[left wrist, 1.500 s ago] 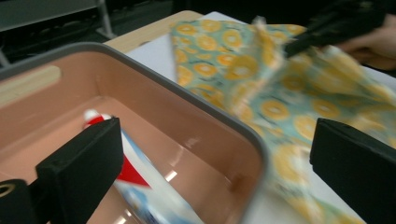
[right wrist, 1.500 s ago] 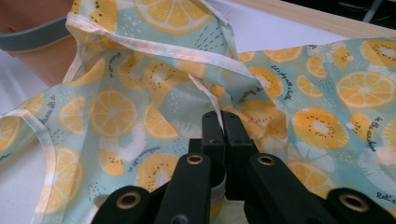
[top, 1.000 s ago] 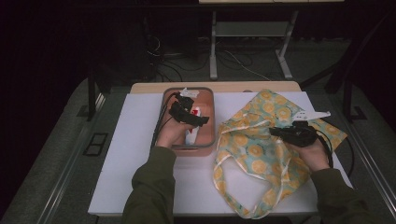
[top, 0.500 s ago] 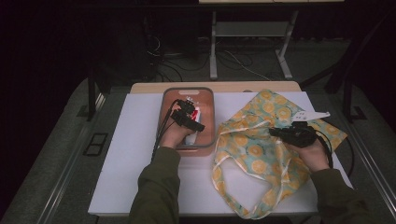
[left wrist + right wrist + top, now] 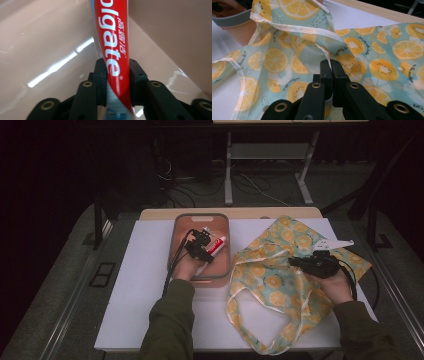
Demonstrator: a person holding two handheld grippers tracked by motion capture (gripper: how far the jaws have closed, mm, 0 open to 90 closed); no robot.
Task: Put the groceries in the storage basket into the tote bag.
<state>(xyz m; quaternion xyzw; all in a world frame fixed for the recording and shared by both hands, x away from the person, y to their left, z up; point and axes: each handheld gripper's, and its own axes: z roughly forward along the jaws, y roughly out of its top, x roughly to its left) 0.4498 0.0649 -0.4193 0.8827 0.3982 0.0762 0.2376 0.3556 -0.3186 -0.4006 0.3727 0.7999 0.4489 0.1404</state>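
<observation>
A red and white toothpaste tube (image 5: pixel 216 246) (image 5: pixel 113 40) lies in the pink tray (image 5: pixel 220 222). My left gripper (image 5: pixel 204 251) (image 5: pixel 116 72) has just been closing, and its jaws now press on the tube from both sides. A fabric tote bag (image 5: pixel 280 280) (image 5: pixel 367 47) printed with lemon slices is spread on the white table to the right of the tray. My right gripper (image 5: pixel 299 264) (image 5: pixel 330 65) is shut on the bag's cream-trimmed edge and holds it a little off the table.
The tray has a grey rim (image 5: pixel 232 21) and sits at the table's far middle. The bag's long handles (image 5: pixel 250 325) trail toward the near edge. A white tag (image 5: pixel 332 243) pokes up behind the right gripper. Table legs and cables stand beyond the far edge.
The left gripper has shifted within the tray and closed on the toothpaste tube, which now points toward the tray's right side. The right hand and the bag have stayed put.
</observation>
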